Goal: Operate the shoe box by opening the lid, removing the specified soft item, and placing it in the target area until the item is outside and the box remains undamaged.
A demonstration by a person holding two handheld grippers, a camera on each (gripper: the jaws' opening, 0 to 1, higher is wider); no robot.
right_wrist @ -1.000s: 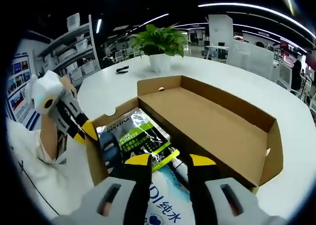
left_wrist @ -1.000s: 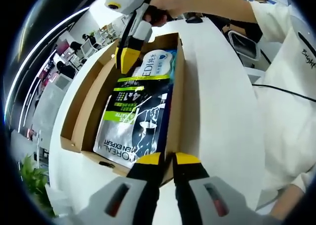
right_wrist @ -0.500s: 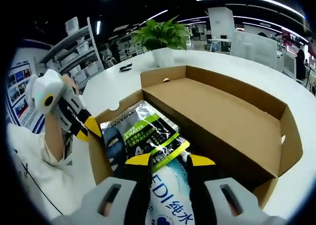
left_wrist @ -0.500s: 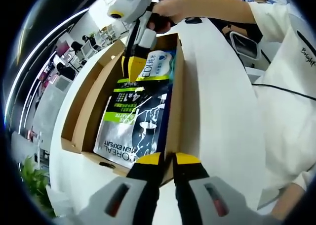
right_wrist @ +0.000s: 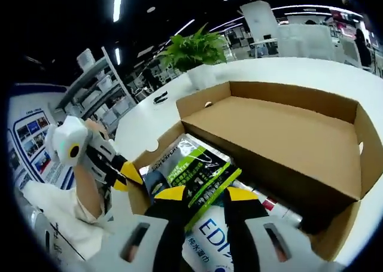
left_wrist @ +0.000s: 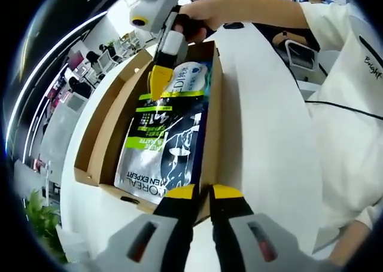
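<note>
A: How is the shoe box (left_wrist: 102,128) placed, and what room is left around it?

B: It is seen open on the white bench (left_wrist: 263,122), its lid (right_wrist: 287,140) folded back flat beside the tray. In the left gripper view its near end wall lies just ahead of the left gripper (left_wrist: 202,192), and a broad strip of bare bench runs along its right wall. In the right gripper view, bare bench is seen beyond the lid, up to a potted plant (right_wrist: 194,54).

A: Where is the soft item?

B: A dark pouch (left_wrist: 164,143) is lying flat inside the tray, over a white and blue pack (left_wrist: 190,78) at the far end. The right gripper (right_wrist: 200,194) is held over the join between the two.

A: How are the grippers set?

B: The left gripper's jaws are drawn nearly together with only a thin gap, and nothing is held between them. The right gripper's jaws are parted, with the pouch's edge seen between the tips; whether it is clamped cannot be told.

A: What is given by one view and not the other?

B: The lid's inner face and shelving (right_wrist: 90,83) are given by the right gripper view. A white sleeve (left_wrist: 353,75) is given by the left.

A: What writing can be read?

B: "L'OREAL MEN EXPERT" and "4 in 1" are read on the pouch, "EDI" on the white pack.
</note>
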